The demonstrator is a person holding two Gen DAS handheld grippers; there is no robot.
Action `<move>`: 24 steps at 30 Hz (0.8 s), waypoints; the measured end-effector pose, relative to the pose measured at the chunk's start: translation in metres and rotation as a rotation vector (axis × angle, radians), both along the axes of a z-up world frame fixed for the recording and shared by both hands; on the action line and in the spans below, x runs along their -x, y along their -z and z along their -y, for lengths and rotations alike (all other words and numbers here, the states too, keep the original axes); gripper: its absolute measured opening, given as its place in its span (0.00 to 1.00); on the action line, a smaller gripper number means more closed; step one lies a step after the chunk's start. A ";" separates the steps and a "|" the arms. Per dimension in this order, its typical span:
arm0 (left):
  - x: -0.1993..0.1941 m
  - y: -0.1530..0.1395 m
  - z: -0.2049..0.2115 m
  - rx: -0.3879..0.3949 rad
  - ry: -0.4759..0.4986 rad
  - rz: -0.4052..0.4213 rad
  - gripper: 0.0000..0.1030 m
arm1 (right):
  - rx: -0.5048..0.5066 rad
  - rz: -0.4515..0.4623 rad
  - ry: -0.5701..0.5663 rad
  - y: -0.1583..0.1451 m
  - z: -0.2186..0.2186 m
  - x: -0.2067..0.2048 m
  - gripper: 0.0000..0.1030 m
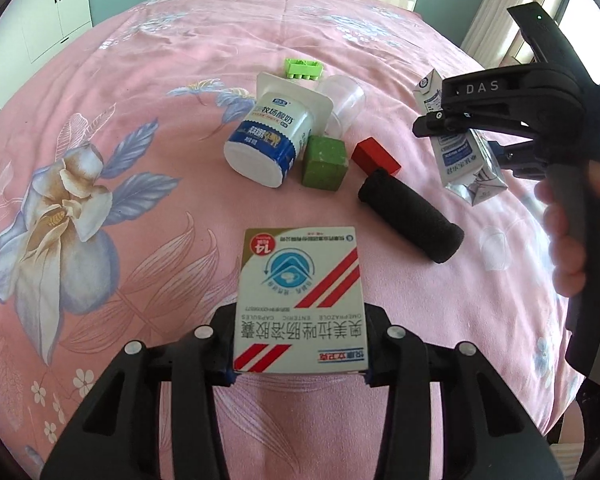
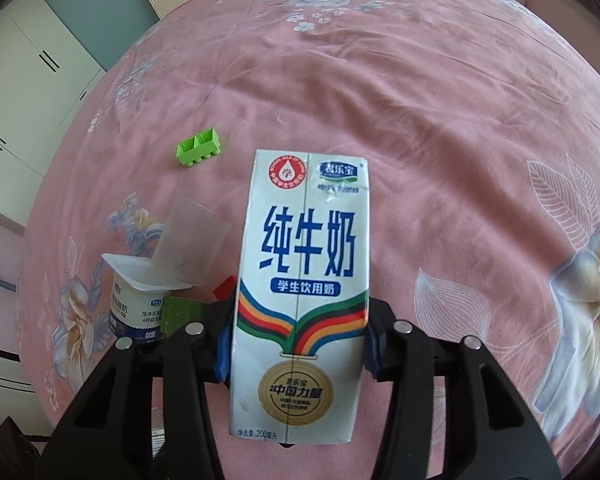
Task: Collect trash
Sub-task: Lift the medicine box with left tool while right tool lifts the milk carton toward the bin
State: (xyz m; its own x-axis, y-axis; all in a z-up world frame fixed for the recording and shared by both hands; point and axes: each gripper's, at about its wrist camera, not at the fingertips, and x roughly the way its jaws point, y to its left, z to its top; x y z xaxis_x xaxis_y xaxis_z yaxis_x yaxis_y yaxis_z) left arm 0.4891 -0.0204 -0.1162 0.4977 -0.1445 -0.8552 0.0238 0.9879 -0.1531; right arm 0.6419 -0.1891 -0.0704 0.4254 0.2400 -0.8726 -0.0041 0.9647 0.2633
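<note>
A medicine box [image 1: 300,300] is clamped between the fingers of the left gripper [image 1: 298,376], held over the pink bed [image 1: 140,120]. A milk carton [image 2: 300,292] is gripped by the right gripper [image 2: 296,344] above the bed, near the yogurt cup [image 1: 270,136], green block [image 1: 325,162] and black roll [image 1: 410,216].

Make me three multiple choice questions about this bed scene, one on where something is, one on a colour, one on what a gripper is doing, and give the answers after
1. Where does the green cube lie?
A. Between the yogurt cup and the red block
B. On the headboard
C. Inside the clear cup

2. What colour is the foam roller?
A. White
B. Black
C. Yellow

3. What is the right gripper doing?
A. Hanging open
B. Shut on the medicine box
C. Shut on the milk carton

Answers: 1 A, the cube sits beside the cup with the red block on its other side. 2 B, it is dark black foam. 3 C, both pads press the carton's sides; the left gripper has the box.
</note>
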 end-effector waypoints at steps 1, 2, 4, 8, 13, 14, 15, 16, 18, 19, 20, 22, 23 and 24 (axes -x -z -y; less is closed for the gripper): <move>0.002 -0.006 0.000 -0.004 0.001 0.012 0.43 | 0.005 0.011 -0.003 -0.007 0.002 0.005 0.48; 0.006 -0.014 0.000 -0.011 0.003 0.025 0.43 | 0.012 0.022 -0.006 -0.014 0.003 0.011 0.47; 0.014 -0.030 -0.001 -0.024 0.007 0.055 0.43 | 0.027 0.047 -0.010 -0.030 0.007 0.022 0.47; 0.029 -0.069 -0.004 -0.045 0.008 0.127 0.43 | 0.046 0.105 -0.015 -0.068 0.018 0.053 0.47; 0.063 -0.125 -0.006 -0.081 0.007 0.229 0.43 | 0.055 0.189 -0.016 -0.124 0.030 0.099 0.47; 0.071 -0.137 -0.007 -0.087 0.007 0.250 0.43 | 0.057 0.208 -0.018 -0.136 0.031 0.109 0.47; 0.082 -0.150 -0.007 -0.095 0.007 0.272 0.43 | 0.059 0.229 -0.021 -0.148 0.033 0.119 0.47; 0.089 -0.163 -0.007 -0.105 0.008 0.295 0.43 | 0.063 0.249 -0.026 -0.160 0.034 0.130 0.47; 0.106 -0.187 -0.006 -0.120 0.008 0.339 0.43 | 0.072 0.290 -0.034 -0.184 0.035 0.152 0.47; 0.114 -0.199 -0.006 -0.126 0.011 0.360 0.43 | 0.076 0.311 -0.039 -0.197 0.035 0.164 0.47; 0.123 -0.211 -0.006 -0.132 0.013 0.380 0.43 | 0.081 0.333 -0.045 -0.209 0.035 0.177 0.47; 0.139 -0.231 -0.006 -0.140 0.022 0.416 0.43 | 0.095 0.374 -0.056 -0.231 0.034 0.201 0.47; 0.147 -0.242 -0.007 -0.140 0.032 0.429 0.43 | 0.102 0.395 -0.063 -0.241 0.034 0.213 0.47; 0.155 -0.252 -0.007 -0.135 0.038 0.443 0.43 | 0.108 0.413 -0.070 -0.250 0.035 0.225 0.47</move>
State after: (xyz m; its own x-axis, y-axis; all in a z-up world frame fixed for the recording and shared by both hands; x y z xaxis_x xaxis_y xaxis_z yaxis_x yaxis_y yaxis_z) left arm 0.3341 -0.0129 0.1355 0.8156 -0.0716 -0.5741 0.0942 0.9955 0.0097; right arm 0.4166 -0.2241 0.1798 0.7299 0.1972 -0.6545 -0.1539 0.9803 0.1238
